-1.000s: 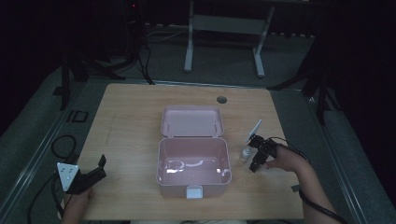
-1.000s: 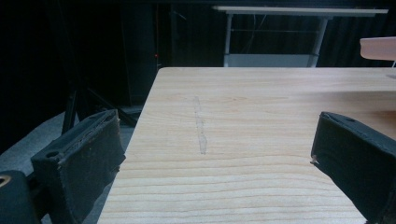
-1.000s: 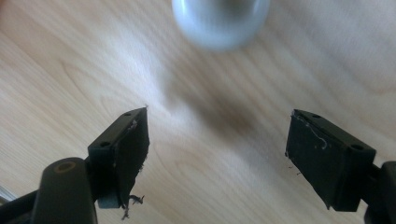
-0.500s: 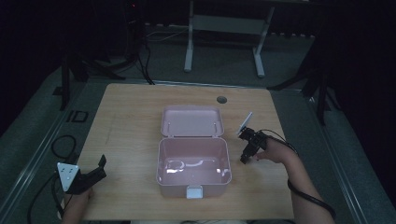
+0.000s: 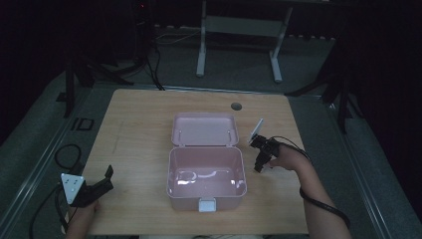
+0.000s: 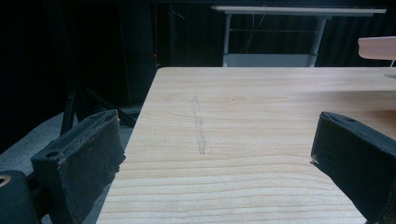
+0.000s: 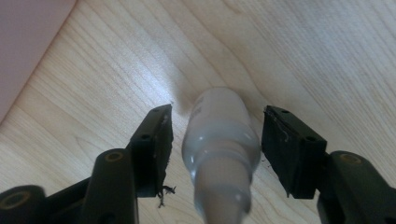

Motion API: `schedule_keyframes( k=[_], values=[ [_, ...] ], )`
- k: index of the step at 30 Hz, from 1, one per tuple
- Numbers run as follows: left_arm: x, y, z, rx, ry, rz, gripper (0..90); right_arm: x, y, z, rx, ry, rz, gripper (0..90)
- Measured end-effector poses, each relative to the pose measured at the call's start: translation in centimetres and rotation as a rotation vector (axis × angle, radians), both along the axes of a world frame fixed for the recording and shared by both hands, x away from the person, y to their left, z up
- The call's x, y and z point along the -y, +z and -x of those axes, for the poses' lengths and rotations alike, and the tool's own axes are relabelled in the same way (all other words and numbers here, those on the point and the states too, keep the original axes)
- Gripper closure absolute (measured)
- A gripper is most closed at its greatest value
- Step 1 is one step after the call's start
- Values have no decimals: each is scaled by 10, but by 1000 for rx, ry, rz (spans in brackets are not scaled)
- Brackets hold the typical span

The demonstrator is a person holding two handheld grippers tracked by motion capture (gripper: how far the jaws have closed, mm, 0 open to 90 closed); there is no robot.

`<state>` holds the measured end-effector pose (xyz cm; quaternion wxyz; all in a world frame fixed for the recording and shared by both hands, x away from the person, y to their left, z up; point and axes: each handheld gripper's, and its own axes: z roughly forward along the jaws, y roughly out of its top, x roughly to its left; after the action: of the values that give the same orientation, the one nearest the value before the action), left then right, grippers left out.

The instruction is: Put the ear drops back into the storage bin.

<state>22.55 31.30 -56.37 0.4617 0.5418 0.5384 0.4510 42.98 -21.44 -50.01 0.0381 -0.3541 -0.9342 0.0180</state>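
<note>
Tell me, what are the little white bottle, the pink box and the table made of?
The little white bottle looks like glossy plastic: light glints on its smooth, rounded body. The pink box seems plastic too, with moulded walls and shiny reflections on its floor. The table looks like pale wood, or a wood-look top: grain lines run across it.

Dark room, grey floor (image 5: 308, 69), metal-legged stand (image 5: 238, 25) behind wooden table (image 5: 139, 119).

The right gripper (image 7: 215, 140) points down, its forearm reaching in from below; its jaws have just been closing, a gap showing at each pad. The left gripper (image 6: 215, 154) lies level, jaws spread wide
</note>
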Motion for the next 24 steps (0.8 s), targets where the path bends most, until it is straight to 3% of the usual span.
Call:
schedule_keyframes(
  k=[4,9,12,20,24],
  values=[
    [0,0,0,-1,0,-2,24,-2,-3,1,5,29,27,499],
    [0,0,0,0,-2,-2,24,-3,-4,0,4,31,26,579],
    [0,0,0,0,-3,-1,24,-4,-3,1,17,64,40,592],
    [0,0,0,-2,-2,1,24,-2,4,11,20,191,42,594],
    [0,0,0,-1,-3,-1,24,0,4,20,11,302,41,593]
  ],
)
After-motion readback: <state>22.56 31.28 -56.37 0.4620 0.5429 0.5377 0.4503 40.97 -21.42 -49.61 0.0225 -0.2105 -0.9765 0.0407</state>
